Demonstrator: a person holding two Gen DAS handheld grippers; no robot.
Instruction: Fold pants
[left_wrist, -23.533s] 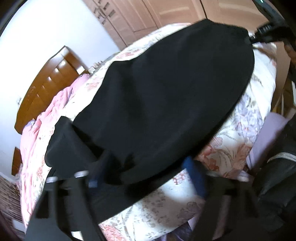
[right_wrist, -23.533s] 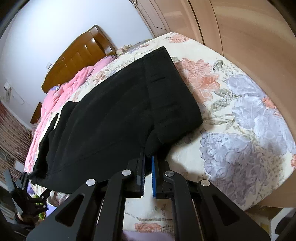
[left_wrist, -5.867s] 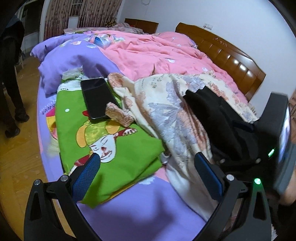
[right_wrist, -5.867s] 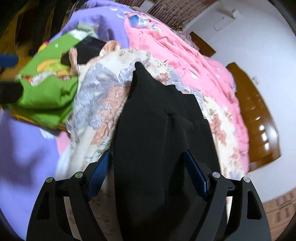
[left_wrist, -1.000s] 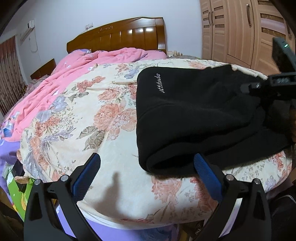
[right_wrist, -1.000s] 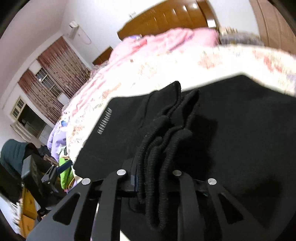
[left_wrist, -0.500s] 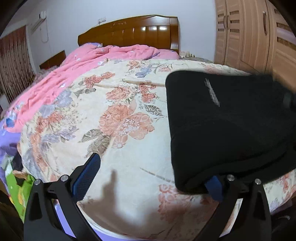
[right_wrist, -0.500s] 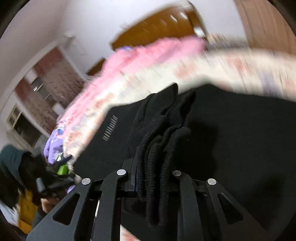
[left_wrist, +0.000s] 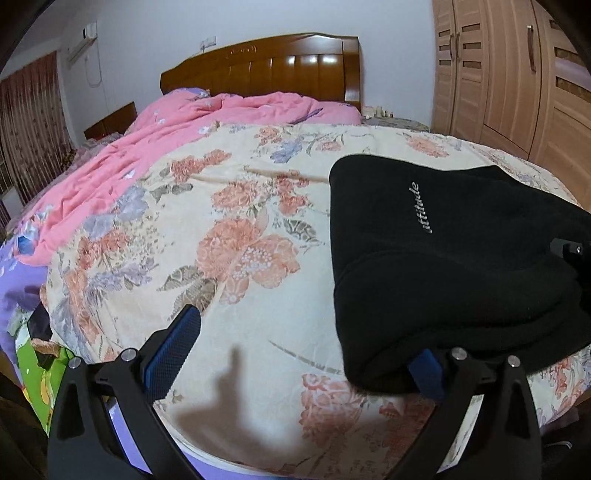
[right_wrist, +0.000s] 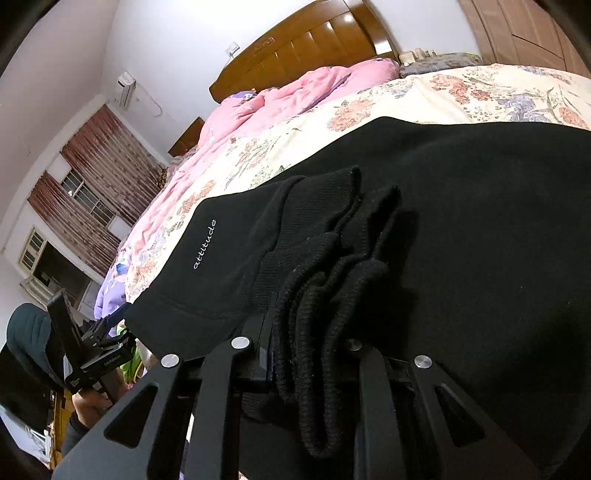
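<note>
The black pants (left_wrist: 443, 258) lie folded into a thick stack on the floral quilt (left_wrist: 236, 236), at the right of the left wrist view, with white lettering on top. My left gripper (left_wrist: 303, 350) is open; its right finger sits under the near edge of the stack, its left finger over bare quilt. In the right wrist view the pants (right_wrist: 461, 221) fill the frame. My right gripper (right_wrist: 306, 354) is shut on the bunched ribbed cuffs (right_wrist: 332, 288) of the pants. The left gripper also shows in the right wrist view (right_wrist: 96, 354) at the far left.
A pink duvet (left_wrist: 129, 166) and wooden headboard (left_wrist: 266, 62) lie behind. A wooden wardrobe (left_wrist: 517, 74) stands at the right. A green printed cloth (left_wrist: 33, 373) and purple sheet are at the bed's left edge. Curtained windows (right_wrist: 92, 199) are on the far wall.
The left gripper has slid left relative to the stack, so the pants sit further right. The right gripper still holds the cuffs; its view has steadied after a blur.
</note>
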